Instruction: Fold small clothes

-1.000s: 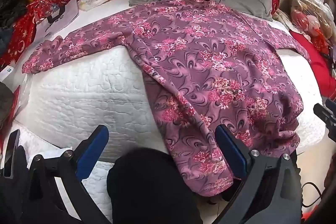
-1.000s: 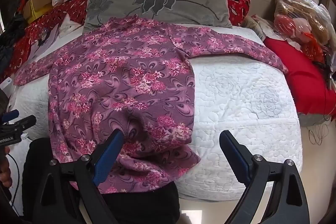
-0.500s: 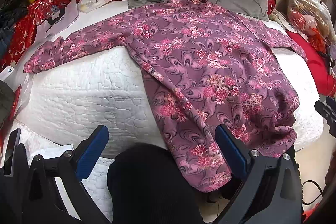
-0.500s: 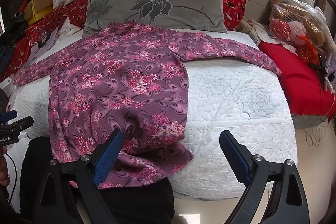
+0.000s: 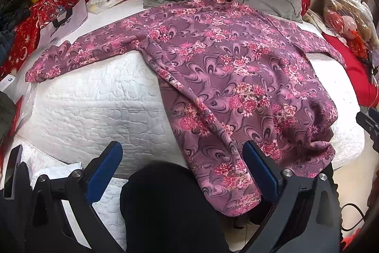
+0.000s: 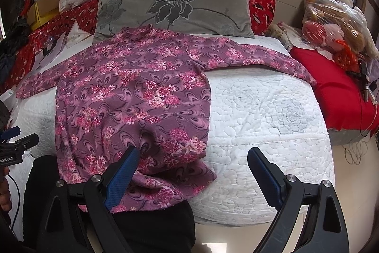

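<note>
Floral long-sleeved top (image 6: 132, 96): spread on white quilted mattress (image 6: 267, 110), hem overhanging at 6 o'clock | soft, light, limp; pinch hem corners | left gripper (image 5: 182, 170), right gripper (image 6: 193, 172): released, empty.

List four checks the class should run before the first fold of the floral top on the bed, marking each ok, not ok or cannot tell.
1. Left tool open and empty: ok.
2. Right tool open and empty: ok.
3. Floral top lying flat: not ok, hem bunched and hanging over the white quilt's edge.
4. Both sleeves spread out: ok.
5. Collar clear of grey pillow: cannot tell.
</note>
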The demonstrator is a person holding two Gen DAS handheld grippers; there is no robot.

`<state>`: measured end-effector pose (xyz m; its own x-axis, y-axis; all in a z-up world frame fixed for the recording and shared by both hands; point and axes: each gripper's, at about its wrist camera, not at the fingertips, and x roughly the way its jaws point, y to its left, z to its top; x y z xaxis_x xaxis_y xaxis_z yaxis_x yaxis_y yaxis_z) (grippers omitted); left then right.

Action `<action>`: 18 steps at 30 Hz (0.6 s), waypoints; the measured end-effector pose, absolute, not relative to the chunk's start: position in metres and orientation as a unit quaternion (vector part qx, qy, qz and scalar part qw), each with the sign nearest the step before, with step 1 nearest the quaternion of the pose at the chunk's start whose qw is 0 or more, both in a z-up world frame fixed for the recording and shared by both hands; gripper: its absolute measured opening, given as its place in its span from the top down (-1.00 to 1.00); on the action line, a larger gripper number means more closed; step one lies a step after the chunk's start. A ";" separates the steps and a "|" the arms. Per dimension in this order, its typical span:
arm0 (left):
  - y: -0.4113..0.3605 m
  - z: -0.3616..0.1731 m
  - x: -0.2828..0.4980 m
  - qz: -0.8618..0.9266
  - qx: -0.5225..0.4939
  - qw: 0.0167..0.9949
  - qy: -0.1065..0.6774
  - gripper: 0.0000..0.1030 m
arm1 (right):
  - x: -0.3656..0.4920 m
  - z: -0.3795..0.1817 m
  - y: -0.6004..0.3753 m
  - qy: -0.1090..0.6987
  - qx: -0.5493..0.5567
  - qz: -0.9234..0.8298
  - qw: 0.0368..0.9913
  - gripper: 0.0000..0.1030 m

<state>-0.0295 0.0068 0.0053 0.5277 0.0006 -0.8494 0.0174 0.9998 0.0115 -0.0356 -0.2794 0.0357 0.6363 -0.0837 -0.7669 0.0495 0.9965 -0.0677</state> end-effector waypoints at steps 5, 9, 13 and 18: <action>0.005 0.003 -0.028 -0.006 0.010 0.871 0.491 -0.98 | -0.033 0.033 -0.279 0.427 -0.020 -0.035 0.903 -0.82; 0.006 0.000 -0.023 -0.007 0.011 0.868 0.496 -0.98 | -0.031 0.033 -0.279 0.428 -0.019 -0.034 0.903 -0.82; 0.008 -0.004 -0.020 -0.008 0.007 0.865 0.501 -0.98 | -0.028 0.030 -0.279 0.433 -0.019 -0.035 0.901 -0.82; 0.009 -0.008 -0.018 -0.008 0.007 0.863 0.505 -0.98 | -0.023 0.027 -0.279 0.437 -0.021 -0.037 0.898 -0.82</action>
